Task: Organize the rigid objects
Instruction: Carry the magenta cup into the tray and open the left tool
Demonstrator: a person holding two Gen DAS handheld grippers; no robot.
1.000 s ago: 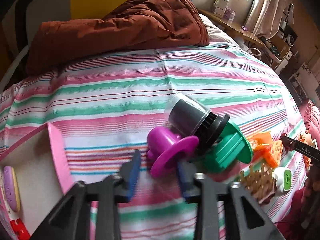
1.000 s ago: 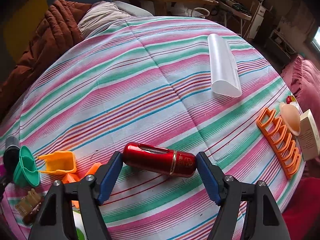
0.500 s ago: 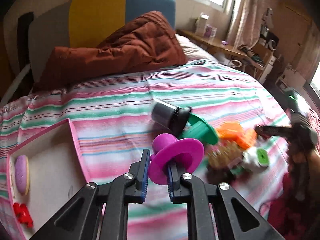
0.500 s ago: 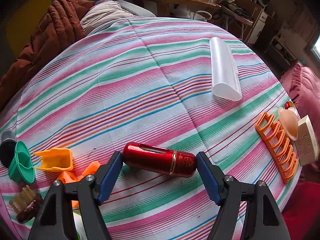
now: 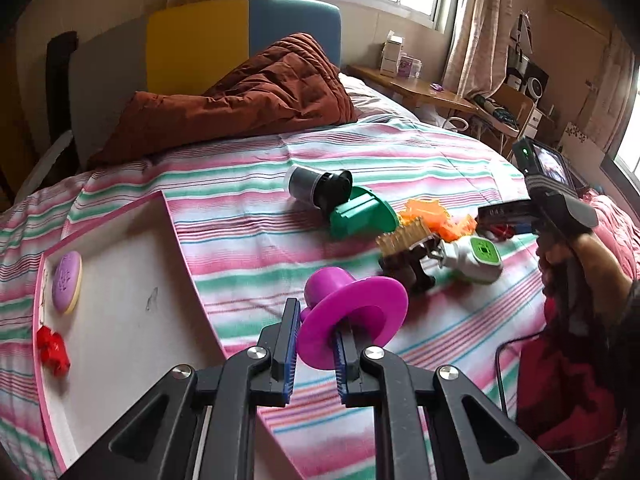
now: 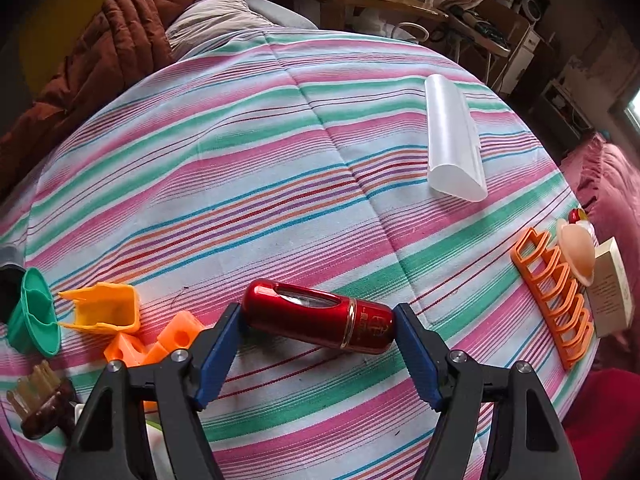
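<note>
My left gripper (image 5: pixel 316 332) is shut on the flat rim of a magenta funnel-shaped piece (image 5: pixel 360 312), held above the striped bedspread just right of a pink-edged tray (image 5: pixel 172 240). The tray holds a purple disc (image 5: pixel 66 286) and a small red piece (image 5: pixel 52 350). In the right wrist view my right gripper (image 6: pixel 318 320) grips a glossy red bottle (image 6: pixel 312 314) lengthwise, a blue pad against each end. That right gripper (image 5: pixel 500 216) also shows at the right of the left wrist view, in a person's hand.
A dark jar (image 5: pixel 316 186), green funnel (image 5: pixel 360 214), orange pieces (image 5: pixel 428 210), brush (image 5: pixel 404 248) and white-green gadget (image 5: pixel 478 256) lie clustered together. Farther right are a translucent white tube (image 6: pixel 452 136), orange rack (image 6: pixel 552 300) and small carton (image 6: pixel 610 288). A brown quilt (image 5: pixel 248 96) lies at the headboard.
My left gripper shut on the magenta piece, lifted it off the bed and carried it left, away from the jar and green funnel, toward the tray. The right gripper and red bottle stayed still.
</note>
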